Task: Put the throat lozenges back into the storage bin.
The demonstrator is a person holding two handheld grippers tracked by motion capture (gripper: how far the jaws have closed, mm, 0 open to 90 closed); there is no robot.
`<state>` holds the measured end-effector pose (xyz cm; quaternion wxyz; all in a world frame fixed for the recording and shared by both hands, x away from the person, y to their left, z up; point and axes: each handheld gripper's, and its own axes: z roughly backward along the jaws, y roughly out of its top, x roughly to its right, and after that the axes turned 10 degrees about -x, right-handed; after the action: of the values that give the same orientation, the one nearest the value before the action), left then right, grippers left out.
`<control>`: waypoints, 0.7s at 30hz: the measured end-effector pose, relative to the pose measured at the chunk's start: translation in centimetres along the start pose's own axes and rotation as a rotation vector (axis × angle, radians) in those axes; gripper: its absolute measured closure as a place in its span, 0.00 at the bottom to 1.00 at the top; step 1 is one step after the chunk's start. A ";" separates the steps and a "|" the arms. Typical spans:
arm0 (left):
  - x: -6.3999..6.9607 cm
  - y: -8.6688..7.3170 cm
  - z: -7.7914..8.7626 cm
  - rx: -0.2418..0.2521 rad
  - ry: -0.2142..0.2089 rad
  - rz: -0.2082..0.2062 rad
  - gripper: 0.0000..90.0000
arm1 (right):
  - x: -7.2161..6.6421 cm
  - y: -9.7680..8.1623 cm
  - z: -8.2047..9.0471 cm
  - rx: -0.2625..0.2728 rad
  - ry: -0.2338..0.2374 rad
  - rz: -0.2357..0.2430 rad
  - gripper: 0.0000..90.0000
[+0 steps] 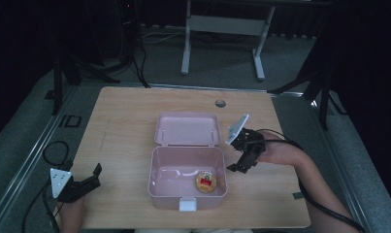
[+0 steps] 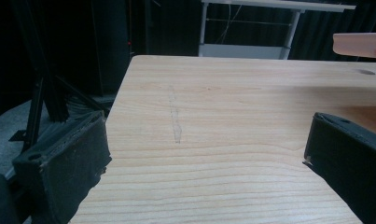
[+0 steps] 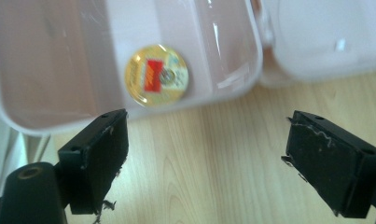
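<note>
One round yellow item (image 1: 205, 182) (red label, print unreadable) lies inside the open pink box (image 1: 156, 177) on the table (image 1: 125, 131). The right gripper (image 1: 239, 160), jaws apart and empty, hangs just beside the box's right wall. The left gripper (image 1: 89, 180), likewise spread and empty, sits at the table's near-left edge.

Bare table (image 1: 120, 121) left of box (image 1: 187, 187)

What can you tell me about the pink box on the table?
The pink box looks like smooth, shiny plastic with rounded corners. It stands open near the middle of the wooden table, its lid swung back behind it. A pale latch sits on its front edge. Inside lies one round yellow thing with a red label. Nothing grips the box; the right tongs hover beside it.
</note>
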<state>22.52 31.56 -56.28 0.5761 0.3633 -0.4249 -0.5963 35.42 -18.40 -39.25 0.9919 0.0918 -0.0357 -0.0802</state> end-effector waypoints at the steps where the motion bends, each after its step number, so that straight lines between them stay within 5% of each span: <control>1: 0.0 0.0 0.0 0.000 0.001 0.000 0.00 | 0.1 -0.4 -0.4 0.005 0.000 -0.011 0.14; 6: 0.0 0.0 0.0 -0.002 0.002 -0.002 0.00 | 1.2 -3.2 -3.1 0.049 -0.039 -0.089 0.14; 16: 0.0 0.0 0.0 -0.002 -0.001 -0.003 0.00 | 3.1 -7.5 -8.0 0.252 -0.154 -0.315 0.13; 21: 0.0 0.0 0.0 -0.003 0.000 -0.005 0.00 | 3.8 -9.3 -9.8 0.341 -0.259 -0.424 0.13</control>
<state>22.52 31.54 -56.27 0.5751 0.3634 -0.4233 -0.5984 38.55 -26.31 -50.40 0.9105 0.2516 -0.1547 -0.2893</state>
